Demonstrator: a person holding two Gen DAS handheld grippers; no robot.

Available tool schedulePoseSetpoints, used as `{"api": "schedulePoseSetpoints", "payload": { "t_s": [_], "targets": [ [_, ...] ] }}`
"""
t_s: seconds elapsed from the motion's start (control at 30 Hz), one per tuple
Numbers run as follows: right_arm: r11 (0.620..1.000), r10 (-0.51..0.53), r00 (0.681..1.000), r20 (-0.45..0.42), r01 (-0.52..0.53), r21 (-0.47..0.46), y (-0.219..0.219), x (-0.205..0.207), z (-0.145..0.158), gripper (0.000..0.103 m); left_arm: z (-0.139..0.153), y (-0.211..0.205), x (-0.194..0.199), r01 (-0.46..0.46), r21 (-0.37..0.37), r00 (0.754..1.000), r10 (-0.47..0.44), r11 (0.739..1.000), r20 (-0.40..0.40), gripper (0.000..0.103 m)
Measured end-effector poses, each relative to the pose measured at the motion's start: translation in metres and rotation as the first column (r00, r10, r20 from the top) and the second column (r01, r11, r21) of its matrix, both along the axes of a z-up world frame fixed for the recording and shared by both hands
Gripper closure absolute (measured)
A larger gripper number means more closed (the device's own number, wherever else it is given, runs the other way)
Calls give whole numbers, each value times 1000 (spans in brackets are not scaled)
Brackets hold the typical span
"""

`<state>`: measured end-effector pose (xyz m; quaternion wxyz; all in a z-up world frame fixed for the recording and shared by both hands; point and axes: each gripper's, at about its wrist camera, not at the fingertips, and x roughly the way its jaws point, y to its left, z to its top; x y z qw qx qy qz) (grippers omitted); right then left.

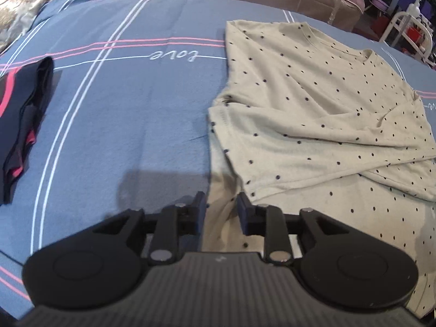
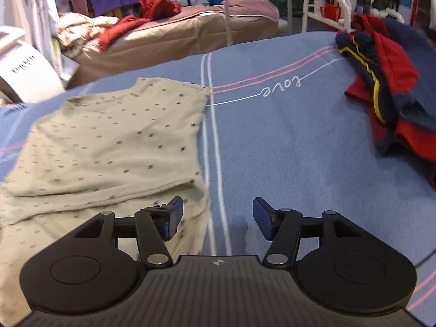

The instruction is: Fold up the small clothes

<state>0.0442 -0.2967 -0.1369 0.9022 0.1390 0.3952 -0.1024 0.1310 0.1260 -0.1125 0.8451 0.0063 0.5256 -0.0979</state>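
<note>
A beige shirt with dark dots [image 1: 313,114] lies on the blue striped bedspread [image 1: 130,125], its sleeves folded in across the body. It also shows in the right wrist view [image 2: 109,141], blurred. My left gripper [image 1: 221,201] is open and empty, its fingers low over the shirt's near left edge. My right gripper [image 2: 218,209] is open wide and empty, hovering at the shirt's right edge, its left finger [image 2: 174,212] over the cloth and its right finger [image 2: 263,215] over the bedspread.
A folded dark garment with pink trim [image 1: 21,120] lies at the left of the bedspread. A pile of red and navy clothes [image 2: 389,90] lies at the right. Another bed [image 2: 177,32] and a white rail [image 2: 327,8] stand beyond.
</note>
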Motion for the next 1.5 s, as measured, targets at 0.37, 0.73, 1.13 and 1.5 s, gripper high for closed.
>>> {"api": "schedulePoseSetpoints", "payload": {
  "t_s": [0.37, 0.73, 1.13, 1.5],
  "targets": [
    [987, 64, 997, -33, -59, 147, 0, -103, 1, 8, 19, 70, -103, 1, -69, 998, 4, 998, 66, 23],
    [973, 113, 991, -74, -95, 208, 25, -162, -13, 9, -11, 70, -171, 128, -6, 992, -128, 992, -17, 52],
    [947, 158, 982, -104, -121, 299, 38, -182, -31, 22, -22, 70, -187, 97, -35, 993, -95, 995, 64, 40],
    [925, 194, 971, -138, -135, 354, 42, -183, -38, 93, -13, 65, -181, 96, -31, 994, -94, 995, 57, 97]
  ]
}}
